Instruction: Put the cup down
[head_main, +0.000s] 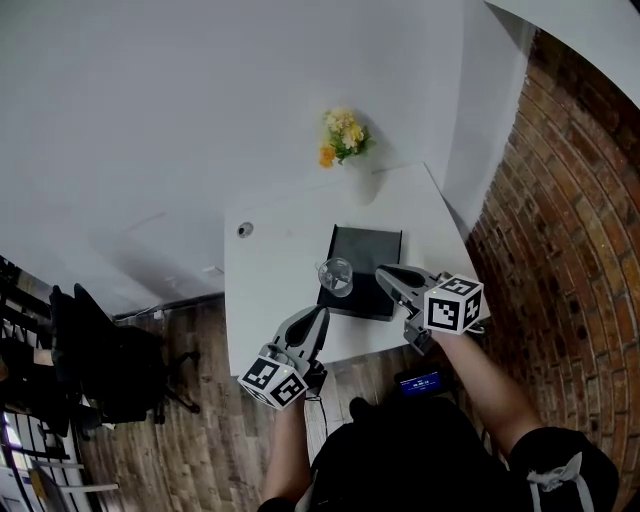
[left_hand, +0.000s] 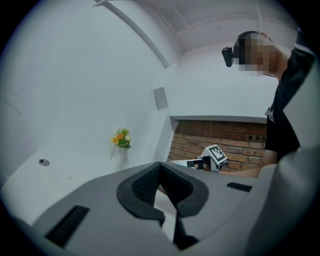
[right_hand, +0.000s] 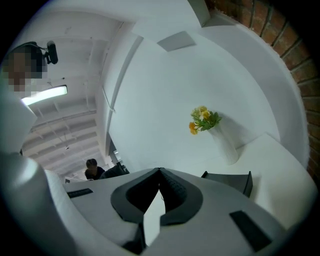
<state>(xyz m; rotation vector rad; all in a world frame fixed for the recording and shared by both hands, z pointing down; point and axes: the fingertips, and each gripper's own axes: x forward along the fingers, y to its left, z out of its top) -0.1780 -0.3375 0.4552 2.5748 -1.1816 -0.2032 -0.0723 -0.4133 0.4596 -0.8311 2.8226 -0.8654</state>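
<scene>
the clear glass cup (head_main: 336, 276) stands upright on the near left corner of a black tray (head_main: 368, 250), which lies on the white table (head_main: 268, 290). neither tool touches it. the left gripper (head_main: 321, 313) sits just short of the cup on the near side, over the table's front edge, its jaws pressed together tip to tip with nothing between them. the right gripper (head_main: 381, 272) is beside the cup on the other side, over the tray's near edge, pointing toward the cup; its jaws are likewise closed on nothing. farther back on the table a white vase (head_main: 362, 186) holds yellow and orange flowers (head_main: 343, 136). a small round object (head_main: 245, 230) lies near the table's far left corner.
</scene>
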